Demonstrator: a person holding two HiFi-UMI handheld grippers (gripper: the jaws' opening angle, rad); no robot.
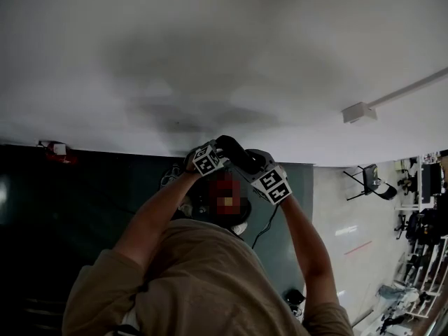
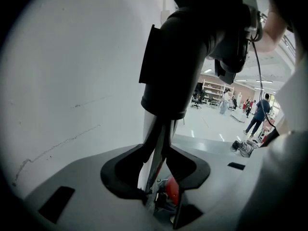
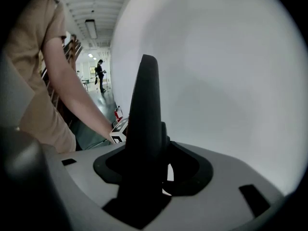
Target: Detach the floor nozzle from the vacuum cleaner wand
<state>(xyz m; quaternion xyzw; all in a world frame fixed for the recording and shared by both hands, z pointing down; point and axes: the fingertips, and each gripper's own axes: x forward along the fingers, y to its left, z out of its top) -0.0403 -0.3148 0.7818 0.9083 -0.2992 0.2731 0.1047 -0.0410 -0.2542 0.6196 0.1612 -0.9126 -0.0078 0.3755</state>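
Two grippers hold one vacuum cleaner up by a white wall (image 2: 72, 81).
The left gripper (image 2: 161, 138) pinches the one shiny wand (image 2: 147, 129), which runs from 6 o'clock up into one dark grey sleeve (image 2: 178, 57) at 12 o'clock. The right gripper (image 3: 149, 143) has its jaws wide around one dark pointed part (image 3: 146, 105) and grips it. In the head view, two marker cubes (image 1: 207, 159) sit together at the middle.

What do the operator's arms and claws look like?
Both the left claw and right claw have black jaws in a black recess of a light grey shell with black rectangular slots. Each carries a white cube with black square markers. A red part shows at the left claw's base. Short tan sleeves.
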